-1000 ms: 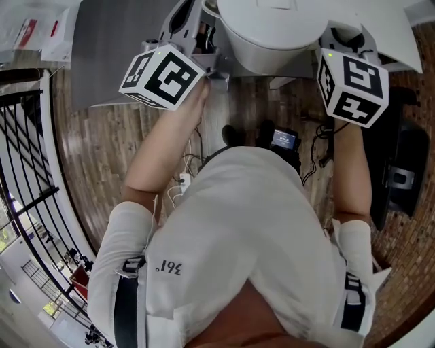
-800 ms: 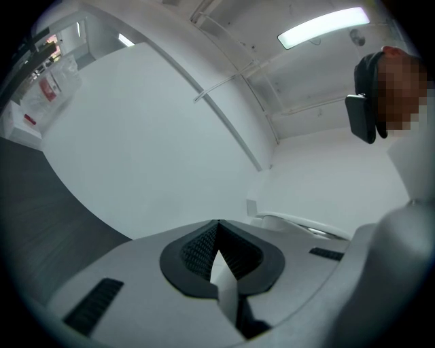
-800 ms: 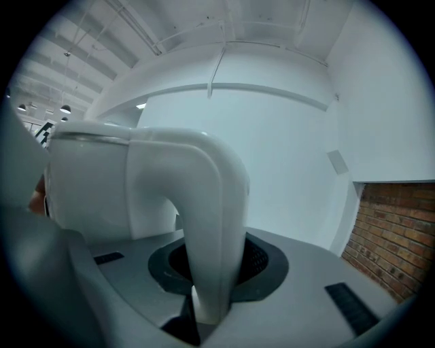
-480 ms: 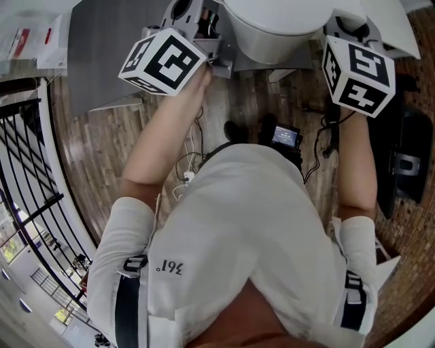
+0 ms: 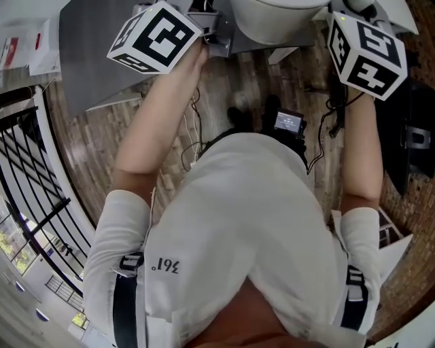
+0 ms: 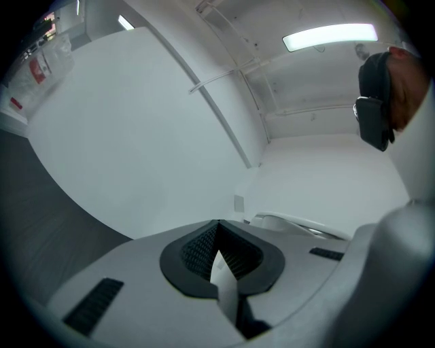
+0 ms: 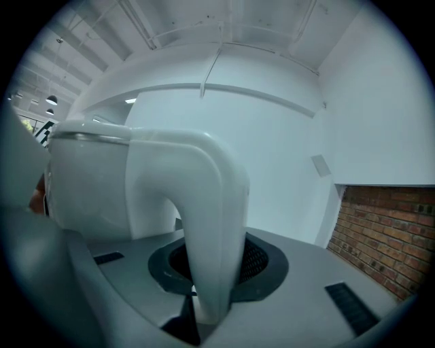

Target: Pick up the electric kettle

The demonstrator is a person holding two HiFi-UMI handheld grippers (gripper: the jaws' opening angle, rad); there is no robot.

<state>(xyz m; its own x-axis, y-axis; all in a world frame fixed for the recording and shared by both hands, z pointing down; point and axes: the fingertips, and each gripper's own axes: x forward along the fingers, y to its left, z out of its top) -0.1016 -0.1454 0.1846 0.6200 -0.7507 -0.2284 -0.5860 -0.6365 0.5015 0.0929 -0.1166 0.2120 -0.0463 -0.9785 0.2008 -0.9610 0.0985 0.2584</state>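
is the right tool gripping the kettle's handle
Yes, the right gripper view shows the right tool with its jaws pressed on either side of the white kettle handle.

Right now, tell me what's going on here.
A person holds a tool in each hand. The right tool is clamped on the handle of the white electric kettle. The left tool sits beside the kettle's body, gripping nothing I can make out. Whether the kettle has left the table isn't visible.
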